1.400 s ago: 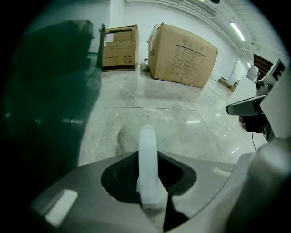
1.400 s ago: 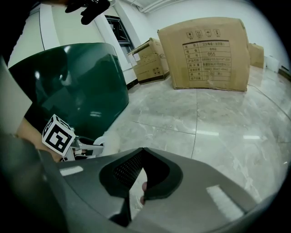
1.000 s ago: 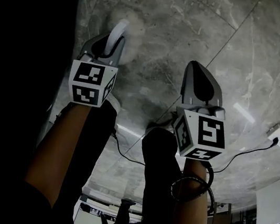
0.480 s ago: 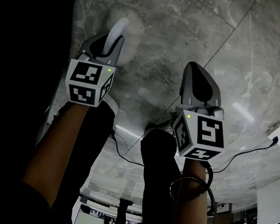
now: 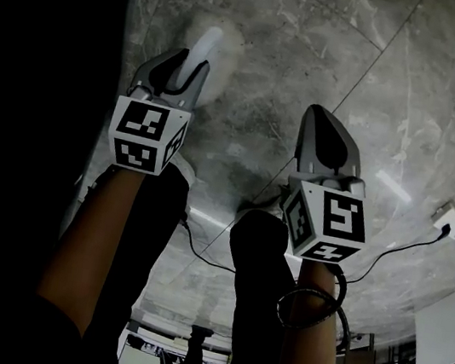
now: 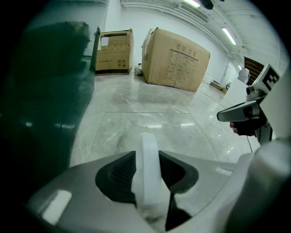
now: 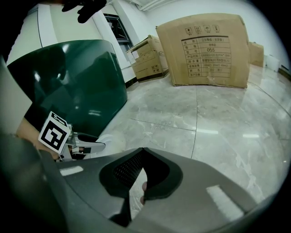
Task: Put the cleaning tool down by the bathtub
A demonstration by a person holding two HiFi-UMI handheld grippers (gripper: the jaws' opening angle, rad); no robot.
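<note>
1. Left gripper (image 6: 147,170): the jaws are clamped on the white handle of the cleaning tool (image 5: 205,49). The handle stands upright between the ribbed pads and projects forward past the fingertips. In the head view, a pale, fuzzy round head shows at the far end of the handle, over the floor (image 5: 319,45). Whether that head touches the floor cannot be determined.

2. Right gripper (image 7: 142,154): the jaws are pressed together at the tips. Nothing is held between them; only floor shows through the small gap behind the tips. This gripper hangs level with the left one and well apart from the tool.

3. Bathtub (image 7: 77,82): a dark green, glossy tub wall rises on the person's left. The left gripper and the tool are near this wall, above the grey marble tiles.

4. Surroundings: two large cardboard boxes (image 6: 175,59) stand on the floor beyond the tub. A white socket block (image 5: 451,220) with a dark cable lies on the tiles to the person's right.
</note>
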